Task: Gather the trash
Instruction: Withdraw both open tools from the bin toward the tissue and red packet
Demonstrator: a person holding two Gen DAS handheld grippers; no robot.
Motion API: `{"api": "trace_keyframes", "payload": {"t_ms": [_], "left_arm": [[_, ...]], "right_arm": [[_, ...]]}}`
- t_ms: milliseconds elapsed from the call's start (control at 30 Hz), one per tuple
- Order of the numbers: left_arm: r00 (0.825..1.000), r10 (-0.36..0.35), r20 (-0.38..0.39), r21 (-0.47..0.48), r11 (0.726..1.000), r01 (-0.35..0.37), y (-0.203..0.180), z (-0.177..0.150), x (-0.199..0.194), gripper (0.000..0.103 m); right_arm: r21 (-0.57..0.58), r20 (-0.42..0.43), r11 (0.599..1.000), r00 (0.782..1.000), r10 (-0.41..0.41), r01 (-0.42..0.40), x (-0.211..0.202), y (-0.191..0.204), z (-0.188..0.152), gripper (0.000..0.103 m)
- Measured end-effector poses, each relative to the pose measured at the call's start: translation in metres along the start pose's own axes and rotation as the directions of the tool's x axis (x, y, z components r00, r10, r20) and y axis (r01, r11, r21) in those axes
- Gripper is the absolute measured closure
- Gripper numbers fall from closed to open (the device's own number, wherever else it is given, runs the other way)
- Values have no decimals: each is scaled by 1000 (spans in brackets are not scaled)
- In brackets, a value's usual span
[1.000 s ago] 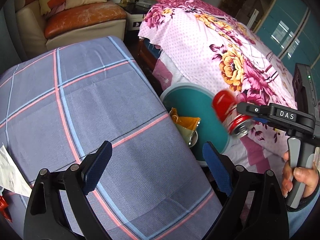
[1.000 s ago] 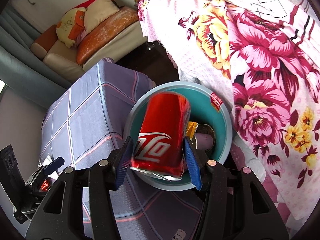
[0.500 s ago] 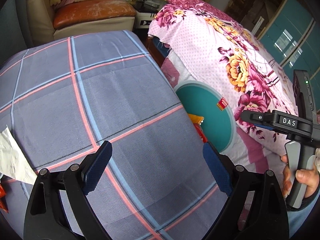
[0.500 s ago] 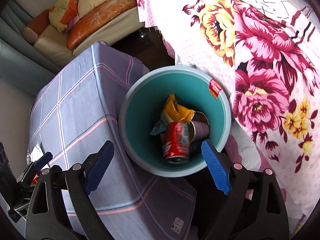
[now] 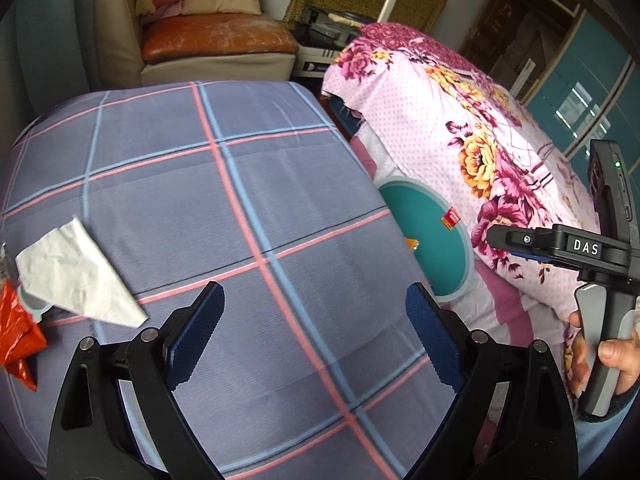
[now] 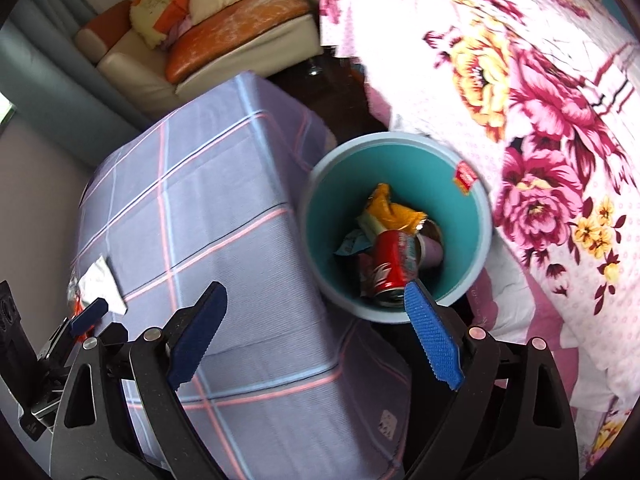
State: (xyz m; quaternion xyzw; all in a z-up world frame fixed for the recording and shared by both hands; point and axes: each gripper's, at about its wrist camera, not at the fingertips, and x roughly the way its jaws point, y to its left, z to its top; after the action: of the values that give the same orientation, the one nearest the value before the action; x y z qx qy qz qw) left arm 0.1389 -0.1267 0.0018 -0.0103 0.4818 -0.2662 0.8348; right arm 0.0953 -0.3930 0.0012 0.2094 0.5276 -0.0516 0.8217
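L cam low over table [image 5: 248,184]; R cam above bin [image 6: 476,264]; both share table.

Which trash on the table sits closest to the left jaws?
The white crumpled tissue: it lies just ahead-left of the left gripper; the red foil wrapper lies farther out at the edge.

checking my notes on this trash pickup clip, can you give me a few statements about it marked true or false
1. The red can lies inside the teal bin. True.
2. The right gripper is shut on the can. False: it is open and holds nothing.
3. A white tissue lies on the plaid cloth. True.
4. The left gripper grips the tissue. False: it is open and apart from the tissue.
5. The bin stands on the plaid cloth. False: it stands below, between the plaid cloth and the floral bedspread.
6. A red wrapper lies beside the tissue. True.
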Motion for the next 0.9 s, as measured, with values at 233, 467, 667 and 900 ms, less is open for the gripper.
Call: {"api": "trace_keyframes", "payload": {"t_ms": [233,467,667,900], "left_arm": [[998,58,19,-54,997,-57,48,-20,-29,11],[990,137,31,-121,984,-133,114,-42,-58,11],[970,241,35,-138,962,-234,174,-61,-79,11],[959,283,23,-167,947,-275,230,-79,-87,11]], "right_arm": [[-92,-29,995,999,29,-32,9,57,-12,17],[-179,-75,982,996,42,-55,29,120,-21,17],[-279,-127,957,991,47,-81,53,183,-31,17],[-380,-191,916,980,58,-128,89,251,-42,17]]}}
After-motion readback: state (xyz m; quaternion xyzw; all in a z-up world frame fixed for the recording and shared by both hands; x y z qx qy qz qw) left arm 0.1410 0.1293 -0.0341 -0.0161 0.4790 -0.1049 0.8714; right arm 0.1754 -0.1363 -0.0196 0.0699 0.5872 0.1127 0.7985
